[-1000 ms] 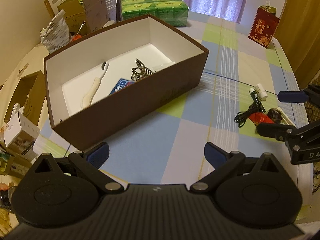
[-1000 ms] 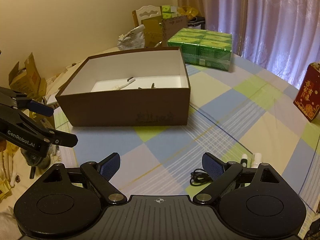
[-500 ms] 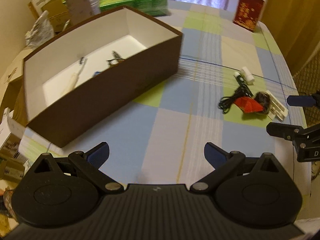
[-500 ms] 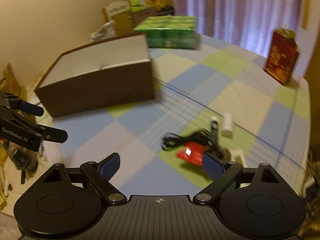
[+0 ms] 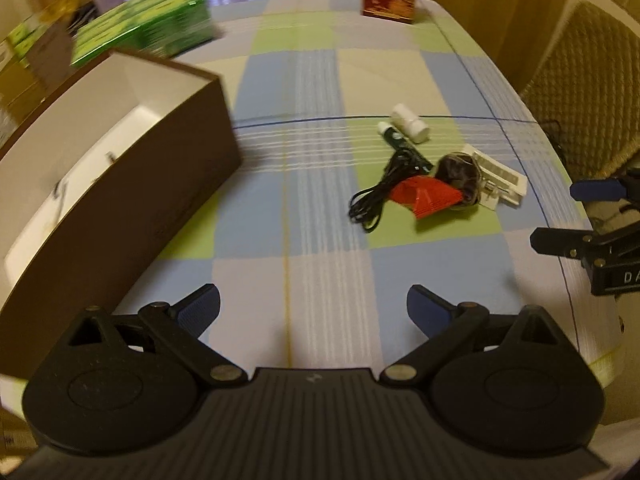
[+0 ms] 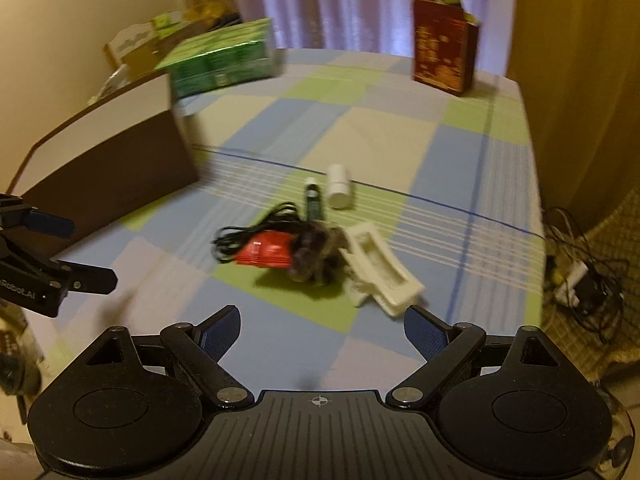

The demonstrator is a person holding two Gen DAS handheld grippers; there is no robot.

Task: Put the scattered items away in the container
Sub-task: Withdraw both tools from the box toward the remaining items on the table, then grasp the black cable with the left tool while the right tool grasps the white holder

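Looking along the left gripper [image 5: 313, 307], the scattered items [image 5: 432, 176] lie ahead and to its right, huddled towards the right edge of the checked tablecloth [image 5: 308, 184], well apart from the brown box [image 5: 120, 200] at the left edge. Its jaws stand wide apart and hold nothing. The right gripper [image 5: 560, 216] shows at the far right, nearer the heap.

From the right wrist view, the right gripper [image 6: 322, 330] faces the heap almost straight on. A white tray [image 6: 380, 268] lies nearest, its long axis slanting away to the left; beside it sit a dark bundle [image 6: 316, 252], a red packet [image 6: 266, 254], a black cable [image 6: 248, 234], a green tube [image 6: 314, 200] and a white bottle [image 6: 339, 186]. These jaws too gape, empty, touching nothing. I judge the right gripper better placed to reach.
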